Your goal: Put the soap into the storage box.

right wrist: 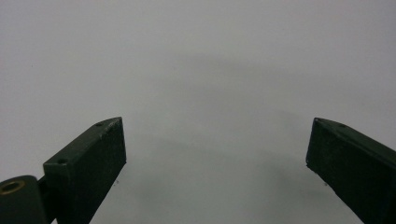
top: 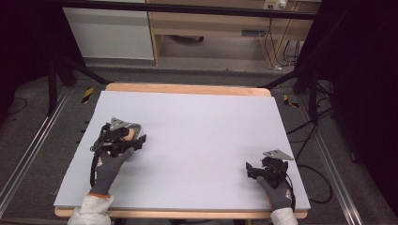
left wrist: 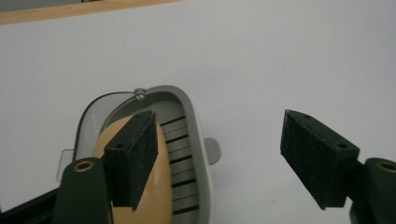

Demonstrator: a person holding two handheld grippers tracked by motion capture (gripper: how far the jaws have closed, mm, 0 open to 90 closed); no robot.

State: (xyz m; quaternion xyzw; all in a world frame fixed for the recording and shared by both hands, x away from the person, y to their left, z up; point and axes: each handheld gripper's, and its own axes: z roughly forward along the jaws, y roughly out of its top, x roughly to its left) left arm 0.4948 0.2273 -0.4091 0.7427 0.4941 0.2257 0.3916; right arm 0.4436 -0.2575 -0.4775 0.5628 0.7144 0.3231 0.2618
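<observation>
A grey slotted slicer tray (left wrist: 195,122) with a thin wire frame lies on the pale table (top: 197,136). A tan egg-shaped piece (left wrist: 161,198) rests in its hollow. My left gripper (left wrist: 217,122) is open. Its left jaw hangs over the tan piece and the tray, and its right jaw is over bare table. In the high view the left gripper (top: 134,138) sits at the table's left, with a bit of tan (top: 127,133) showing under it. My right gripper (top: 251,169) is open near the front right, and in its own view the right gripper (right wrist: 217,123) has nothing between its jaws.
The table's wooden edge (top: 187,88) shows along the far side. Metal floor rails (top: 28,150) run down both sides, and cables (top: 309,136) lie on the floor to the right. A cabinet and a shelf unit (top: 206,28) stand beyond the table.
</observation>
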